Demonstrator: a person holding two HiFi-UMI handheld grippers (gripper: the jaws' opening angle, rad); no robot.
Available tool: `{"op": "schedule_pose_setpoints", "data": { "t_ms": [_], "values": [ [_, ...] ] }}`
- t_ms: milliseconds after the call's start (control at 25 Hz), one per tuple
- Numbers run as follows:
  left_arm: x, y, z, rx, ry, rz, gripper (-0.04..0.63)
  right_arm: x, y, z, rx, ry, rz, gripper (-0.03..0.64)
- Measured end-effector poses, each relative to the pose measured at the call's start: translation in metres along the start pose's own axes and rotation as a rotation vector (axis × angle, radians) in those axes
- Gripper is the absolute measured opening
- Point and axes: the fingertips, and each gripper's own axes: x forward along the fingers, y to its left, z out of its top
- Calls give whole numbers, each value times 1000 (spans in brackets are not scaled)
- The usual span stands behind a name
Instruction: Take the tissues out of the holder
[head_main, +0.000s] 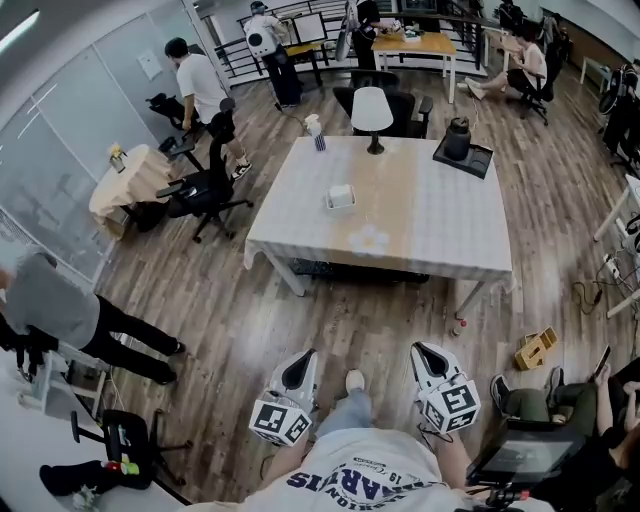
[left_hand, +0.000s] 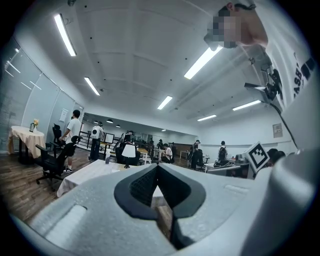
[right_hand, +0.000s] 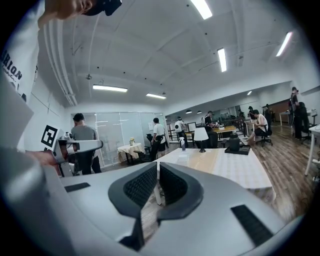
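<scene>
A white tissue holder (head_main: 340, 197) with tissues in it sits near the middle of the table (head_main: 440, 230), which has a pale checked cloth. The table stands well ahead of me across bare wood floor. Both grippers are held low near my body, pointing at the table. My left gripper (head_main: 305, 357) is shut with nothing between its pads (left_hand: 145, 185). My right gripper (head_main: 420, 348) is also shut and holds nothing. The right gripper view shows the holder (right_hand: 183, 158) as a small white box far beyond the jaws.
On the table's far edge stand a white lamp (head_main: 372, 112), a black kettle on a dark tray (head_main: 458, 140) and a cup (head_main: 314, 125). Office chairs (head_main: 205, 185) and people stand to the left. A wooden box (head_main: 535, 348) and a bottle (head_main: 459, 326) lie on the floor at right.
</scene>
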Motion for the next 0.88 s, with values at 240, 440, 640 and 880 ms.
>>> {"op": "schedule_pose_setpoints", "data": {
  "t_ms": [240,440,640,880],
  "values": [
    [30,58,11,-29,4,-13,3,62,13,21,-38,36,17,9],
    [55,106,14,-55,4,-24,3,115,27,37,-43,56,37,9],
    [82,147,15,-62,2,-70,3,166,48,50,-98,95,56,9],
    [104,184,15,-85,-20,-115,3,220,52,58,-128,106,35,9]
  ]
}}
